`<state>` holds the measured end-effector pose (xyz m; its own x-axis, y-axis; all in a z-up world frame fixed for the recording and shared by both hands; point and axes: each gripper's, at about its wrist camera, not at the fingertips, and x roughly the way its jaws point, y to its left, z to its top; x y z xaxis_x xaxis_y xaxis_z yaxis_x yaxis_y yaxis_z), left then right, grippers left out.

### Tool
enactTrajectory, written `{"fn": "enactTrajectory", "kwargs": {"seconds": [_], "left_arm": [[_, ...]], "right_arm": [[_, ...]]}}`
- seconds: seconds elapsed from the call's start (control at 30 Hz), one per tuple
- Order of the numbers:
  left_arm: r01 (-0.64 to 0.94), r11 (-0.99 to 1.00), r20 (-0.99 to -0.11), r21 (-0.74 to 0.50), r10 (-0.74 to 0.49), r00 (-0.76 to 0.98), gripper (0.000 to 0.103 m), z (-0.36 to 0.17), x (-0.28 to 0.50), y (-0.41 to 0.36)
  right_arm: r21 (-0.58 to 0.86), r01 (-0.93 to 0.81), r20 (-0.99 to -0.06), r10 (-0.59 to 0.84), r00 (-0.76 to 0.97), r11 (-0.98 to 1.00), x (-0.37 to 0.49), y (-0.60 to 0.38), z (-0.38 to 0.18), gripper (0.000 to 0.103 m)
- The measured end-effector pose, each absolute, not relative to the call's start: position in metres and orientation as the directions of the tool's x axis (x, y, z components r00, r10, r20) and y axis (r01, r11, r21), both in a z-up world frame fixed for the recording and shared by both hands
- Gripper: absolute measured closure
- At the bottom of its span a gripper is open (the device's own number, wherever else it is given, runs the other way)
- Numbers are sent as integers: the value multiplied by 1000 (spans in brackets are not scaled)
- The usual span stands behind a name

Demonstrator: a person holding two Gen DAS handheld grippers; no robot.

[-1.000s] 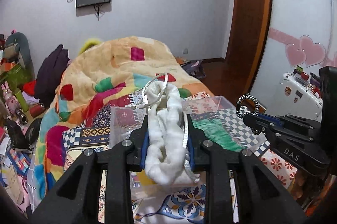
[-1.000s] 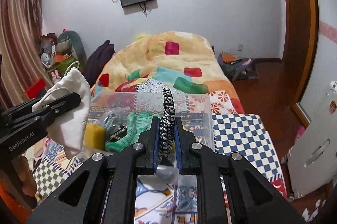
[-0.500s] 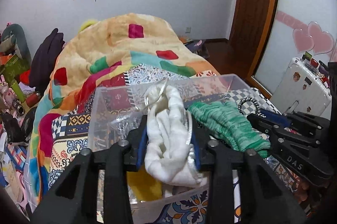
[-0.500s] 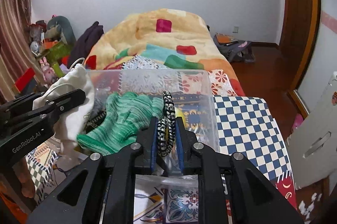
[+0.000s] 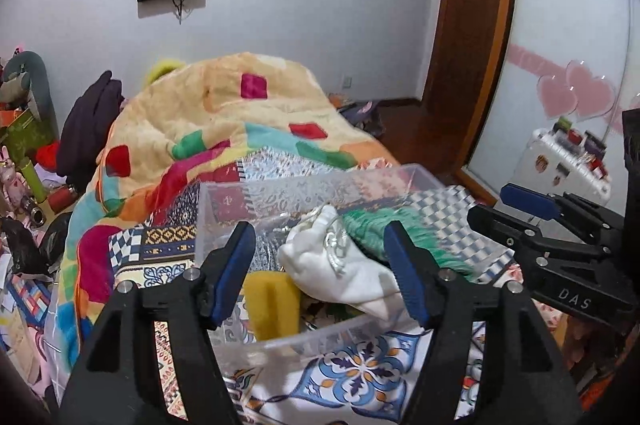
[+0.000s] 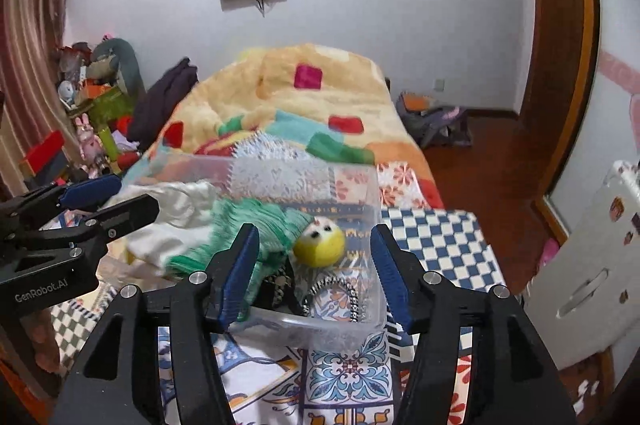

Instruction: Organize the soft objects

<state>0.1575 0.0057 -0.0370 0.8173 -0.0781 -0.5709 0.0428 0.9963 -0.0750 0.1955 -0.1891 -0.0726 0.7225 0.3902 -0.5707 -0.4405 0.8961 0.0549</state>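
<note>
Both the left gripper [image 5: 324, 277] and right gripper [image 6: 314, 271] hovered with fingers spread, empty. The white drawstring cloth pouch [image 5: 340, 273] lay heaped atop the clear plastic bin [image 6: 372, 209]; piled high, it risked sliding over the rim.

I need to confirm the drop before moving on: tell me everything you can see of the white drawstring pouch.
The white drawstring pouch looks like soft, thick cloth, crumpled, with a pale cord bunched at its gathered neck. It lies slumped on its side inside the clear plastic bin, resting against the green knitted piece, above the yellow sponge. The left gripper stands open around it, pads apart and not touching it.
</note>
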Motion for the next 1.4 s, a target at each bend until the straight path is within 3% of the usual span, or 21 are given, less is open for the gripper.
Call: {"fn": "enactTrajectory", "kwargs": {"seconds": [0.23,0.3,0.43,0.63,0.73,0.87,1.4], "left_arm": [[49,997,-448,-59,-70,891,33,2,113,3],[46,998,-409,-49,-62,910,30,12,100,1],[41,998,-352,-46,-54,935,25,27,78,1],[33,998,-286,-54,-47,957,10,40,49,3],[27,998,-273,-51,-40,961,5,42,41,1],[22,998,-273,-59,-37,961,2,41,39,3],[13,998,-287,-55,-28,957,2,33,41,2]], "right_arm": [[57,-487,-448,458,768,872,160,-195,-33,47],[61,-499,-413,477,776,865,150,-196,-24,40],[54,-512,-344,497,797,858,130,-197,-10,35],[55,-531,-267,525,808,846,111,-200,1,19],[44,-526,-253,519,816,849,107,-197,0,15],[35,-510,-229,504,833,859,103,-196,-2,1],[44,-504,-227,500,836,862,95,-202,-6,0]]}}
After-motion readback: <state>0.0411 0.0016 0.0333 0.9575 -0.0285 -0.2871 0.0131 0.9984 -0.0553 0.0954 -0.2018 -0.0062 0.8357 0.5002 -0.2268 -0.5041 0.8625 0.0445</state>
